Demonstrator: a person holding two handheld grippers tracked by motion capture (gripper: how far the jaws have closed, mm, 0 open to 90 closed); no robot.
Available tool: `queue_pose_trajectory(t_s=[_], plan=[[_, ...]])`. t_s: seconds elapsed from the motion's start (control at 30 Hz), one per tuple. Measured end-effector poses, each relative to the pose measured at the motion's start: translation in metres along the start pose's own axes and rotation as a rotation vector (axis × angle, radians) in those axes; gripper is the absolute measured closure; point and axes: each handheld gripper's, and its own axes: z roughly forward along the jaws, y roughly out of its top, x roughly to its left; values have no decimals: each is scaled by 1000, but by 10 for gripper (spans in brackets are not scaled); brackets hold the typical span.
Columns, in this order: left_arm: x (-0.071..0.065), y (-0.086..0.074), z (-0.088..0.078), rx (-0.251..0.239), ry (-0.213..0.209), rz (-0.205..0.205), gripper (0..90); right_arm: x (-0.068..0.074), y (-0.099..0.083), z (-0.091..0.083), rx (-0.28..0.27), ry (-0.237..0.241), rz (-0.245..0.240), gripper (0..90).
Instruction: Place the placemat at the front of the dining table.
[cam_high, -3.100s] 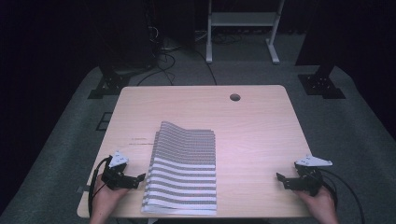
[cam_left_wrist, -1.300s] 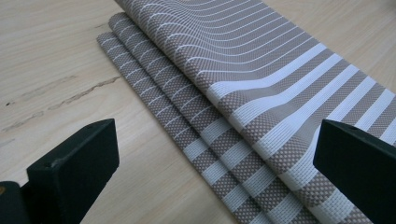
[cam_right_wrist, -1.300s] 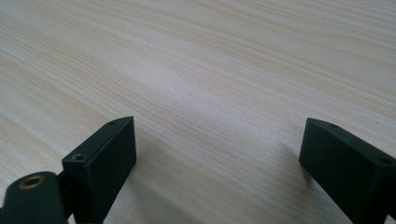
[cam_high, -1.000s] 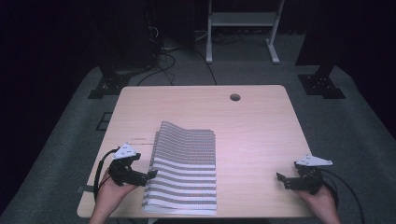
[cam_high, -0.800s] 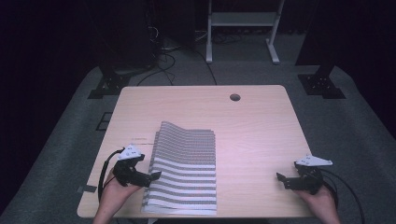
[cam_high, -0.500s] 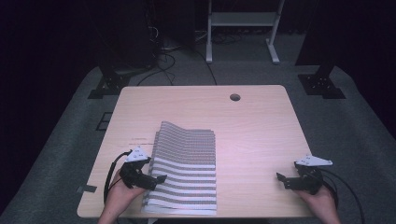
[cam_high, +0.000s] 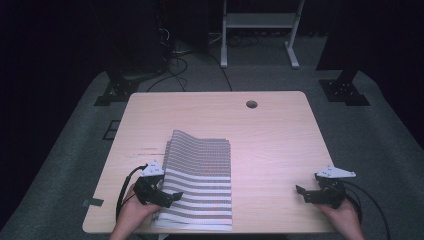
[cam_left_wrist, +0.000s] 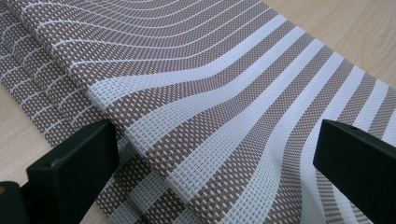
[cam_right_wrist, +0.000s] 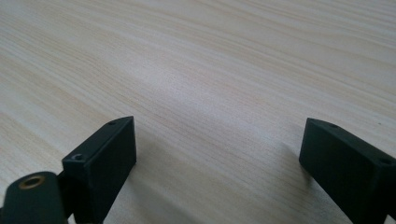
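Note:
A stack of brown-and-white striped woven placemats (cam_high: 199, 180) lies on the near left half of the wooden table (cam_high: 265, 130). My left gripper (cam_high: 172, 197) is open at the stack's left edge, its jaws reaching over the mats. In the left gripper view the top placemat (cam_left_wrist: 210, 116) has its near corner between the two wide-spread jaws, with lower mats' edges showing beneath. My right gripper (cam_high: 301, 190) rests open near the table's front right corner, over bare wood (cam_right_wrist: 210, 84), holding nothing.
A round cable hole (cam_high: 251, 104) sits near the table's far edge. Beyond the table are a white frame stand (cam_high: 257, 30), black stand feet (cam_high: 345, 90) and cables on grey carpet. A dark tag (cam_high: 92, 202) sticks out at the table's front left edge.
My left gripper has moved right, from beside the stack onto its left edge. The right gripper has stayed where it was.

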Motion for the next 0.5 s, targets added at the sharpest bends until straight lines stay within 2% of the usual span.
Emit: queue_pose_trajectory(t_s=[0.3, 0.5], plan=[[-1, -3, 5, 33, 18, 15, 0, 0, 0, 0, 0, 0, 0, 97], [0, -7, 10, 50, 25, 11, 0, 0, 0, 0, 0, 0, 0, 97]])
